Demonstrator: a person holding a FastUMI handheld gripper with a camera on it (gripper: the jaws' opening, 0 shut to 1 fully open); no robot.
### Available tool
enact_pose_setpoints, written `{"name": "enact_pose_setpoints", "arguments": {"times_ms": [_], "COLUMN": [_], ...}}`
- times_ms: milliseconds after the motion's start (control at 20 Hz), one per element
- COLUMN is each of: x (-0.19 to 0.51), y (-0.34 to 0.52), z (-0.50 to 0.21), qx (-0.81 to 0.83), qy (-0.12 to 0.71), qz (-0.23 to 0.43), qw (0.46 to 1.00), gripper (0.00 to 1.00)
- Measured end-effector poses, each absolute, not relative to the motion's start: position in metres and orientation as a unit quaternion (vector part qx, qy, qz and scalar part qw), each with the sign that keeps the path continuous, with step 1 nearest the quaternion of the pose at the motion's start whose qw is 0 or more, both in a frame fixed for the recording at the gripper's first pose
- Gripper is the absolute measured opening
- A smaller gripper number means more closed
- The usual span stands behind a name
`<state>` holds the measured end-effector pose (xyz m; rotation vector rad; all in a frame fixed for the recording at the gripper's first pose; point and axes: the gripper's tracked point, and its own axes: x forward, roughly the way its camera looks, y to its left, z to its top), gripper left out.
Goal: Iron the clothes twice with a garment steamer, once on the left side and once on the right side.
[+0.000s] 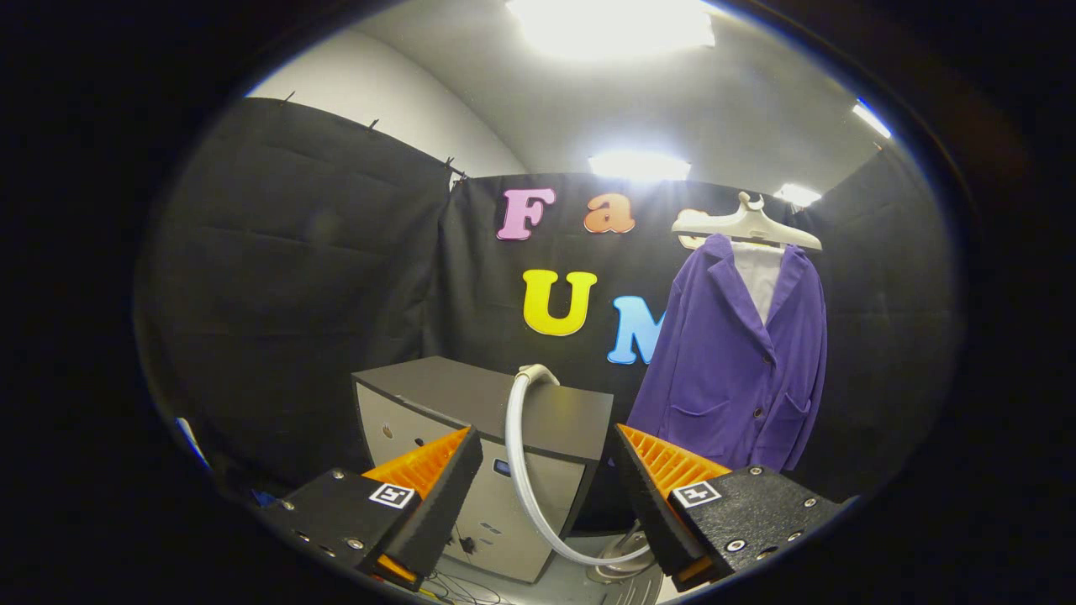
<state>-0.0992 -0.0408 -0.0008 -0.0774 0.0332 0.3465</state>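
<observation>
Gripper (545,437) released: fingers spread wide, nothing between the pads, apparently readied for a first grasp. Just beyond the left finger, a grey cabinet (471,395), seemingly the steamer's base, set low near the garment. From its top, a white hose (514,437) arching up, then sweeping down between the fingers toward the steamer head (618,571), low beside the right finger; mostly hidden there, so facing cannot be told. Probably parked within hose reach of the clothes. Beyond the right finger, a purple jacket (740,361) on a white hanger (744,225) against the black cloth wall: long axis vertical, collar up, hem down, front turned toward the camera, hung flat for passes down each side. Steaming apparently not yet begun.
</observation>
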Motion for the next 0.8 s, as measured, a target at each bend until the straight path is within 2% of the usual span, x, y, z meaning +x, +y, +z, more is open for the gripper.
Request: {"name": "enact_pose_setpoints", "arguments": {"times_ms": [400,800], "x": [0.01,0.128], "y": [-0.01,0.042], "z": [0.039,0.048], "qx": [-0.04,-0.028], "qy": [0.01,0.071], "qz": [0.134,0.104], "qw": [0.99,0.992], "gripper": [0.95,0.95]}}
